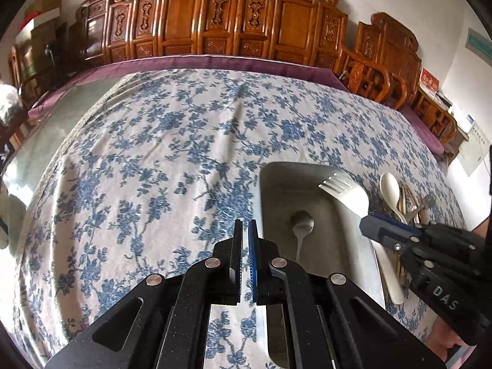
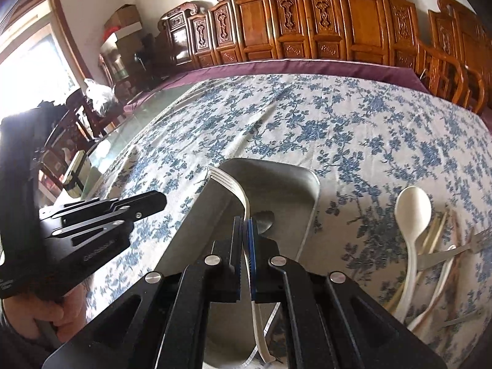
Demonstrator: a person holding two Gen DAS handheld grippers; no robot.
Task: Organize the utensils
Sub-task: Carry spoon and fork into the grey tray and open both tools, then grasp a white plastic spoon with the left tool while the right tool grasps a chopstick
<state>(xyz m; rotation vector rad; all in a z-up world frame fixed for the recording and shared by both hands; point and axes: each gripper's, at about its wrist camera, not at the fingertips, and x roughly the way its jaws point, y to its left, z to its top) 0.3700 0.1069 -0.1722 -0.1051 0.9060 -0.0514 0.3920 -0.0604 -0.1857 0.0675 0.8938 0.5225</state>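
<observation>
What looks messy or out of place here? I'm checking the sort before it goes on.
The unsorted pile right of the metal tray lies criss-crossed: a white spoon, chopsticks and metal cutlery overlap. Only a metal spoon lies in the tray.

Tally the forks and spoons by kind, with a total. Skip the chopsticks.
Forks: 2 (white fork in the right gripper; metal fork lying loose)
Spoons: 3 (metal spoon in the tray; large white spoon; smaller white spoon)
Total: 5, unless the heap hides more.
</observation>
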